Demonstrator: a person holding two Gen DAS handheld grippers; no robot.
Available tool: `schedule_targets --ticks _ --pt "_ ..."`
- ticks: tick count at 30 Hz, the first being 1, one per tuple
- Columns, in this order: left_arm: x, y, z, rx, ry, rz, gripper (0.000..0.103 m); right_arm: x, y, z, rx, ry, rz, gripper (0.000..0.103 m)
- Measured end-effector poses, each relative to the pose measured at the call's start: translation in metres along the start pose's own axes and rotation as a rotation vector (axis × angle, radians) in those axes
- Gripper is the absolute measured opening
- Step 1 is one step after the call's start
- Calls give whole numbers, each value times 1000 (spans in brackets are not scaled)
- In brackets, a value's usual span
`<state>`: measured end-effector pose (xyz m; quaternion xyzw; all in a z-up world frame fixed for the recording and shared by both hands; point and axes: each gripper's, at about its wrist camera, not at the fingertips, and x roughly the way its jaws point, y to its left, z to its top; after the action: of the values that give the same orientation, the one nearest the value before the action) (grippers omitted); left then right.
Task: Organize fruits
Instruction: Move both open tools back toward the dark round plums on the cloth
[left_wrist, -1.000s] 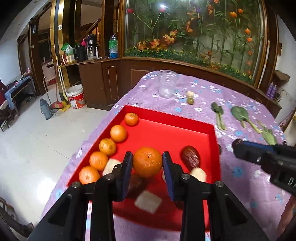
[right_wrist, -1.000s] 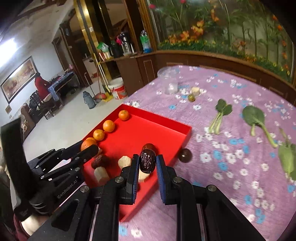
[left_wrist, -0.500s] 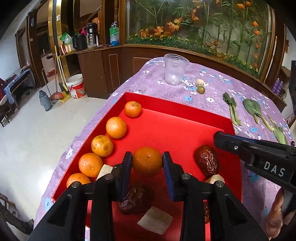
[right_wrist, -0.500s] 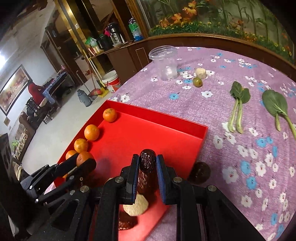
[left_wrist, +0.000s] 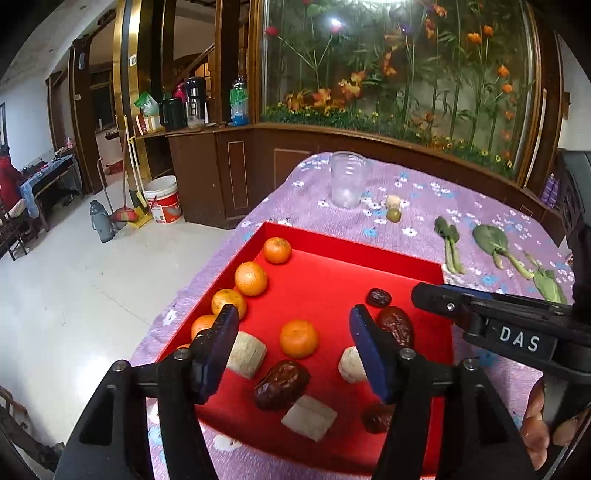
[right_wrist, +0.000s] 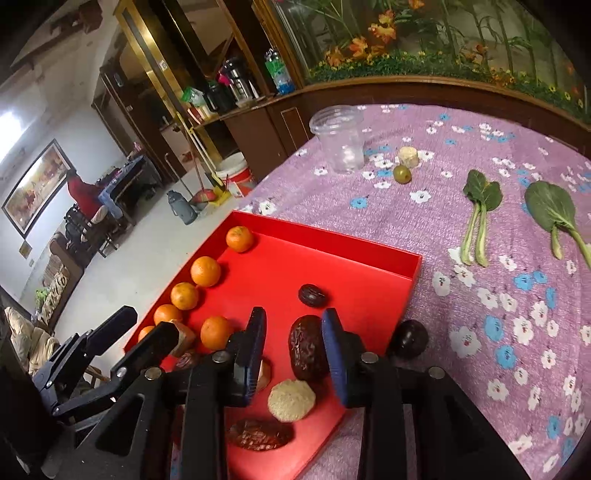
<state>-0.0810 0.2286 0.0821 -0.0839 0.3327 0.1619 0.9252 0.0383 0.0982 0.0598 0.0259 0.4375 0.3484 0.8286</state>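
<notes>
Left claw (left_wrist: 291, 347) opening, hides part of 1 orange (left_wrist: 202, 325).

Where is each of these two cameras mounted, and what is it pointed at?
Left wrist view: sits on the left gripper, looking down along its opening fingers at an orange lying free in the red tray; the right gripper's finger and the person's fingertips show at right.
Right wrist view: sits on the right gripper, its opening fingers either side of a date; the left gripper shows at lower left.
Shared: tray, row of oranges, plastic cup, leafy greens, purple tablecloth.
</notes>
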Motion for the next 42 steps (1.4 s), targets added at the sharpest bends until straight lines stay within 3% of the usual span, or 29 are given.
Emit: schedule_targets --ticks 5,7,15,26,42 --pt "-23 1 -5 -11 -24 6 70 -30 8 -13 -22 -56 -28 37" --pt "-30 0 -8 -10 -28 12 73 -42 9 -21 -23 -84 -46 45" --pt "-55 -9 -30 10 -27 38 77 -89 21 -65 -67 -183 -180 55" --pt "-81 -29 -40 56 -64 51 78 -115 24 -100 -77 -221 -189 62" --pt "-88 -46 -45 86 -80 69 82 -121 14 -113 -43 -231 -183 67"
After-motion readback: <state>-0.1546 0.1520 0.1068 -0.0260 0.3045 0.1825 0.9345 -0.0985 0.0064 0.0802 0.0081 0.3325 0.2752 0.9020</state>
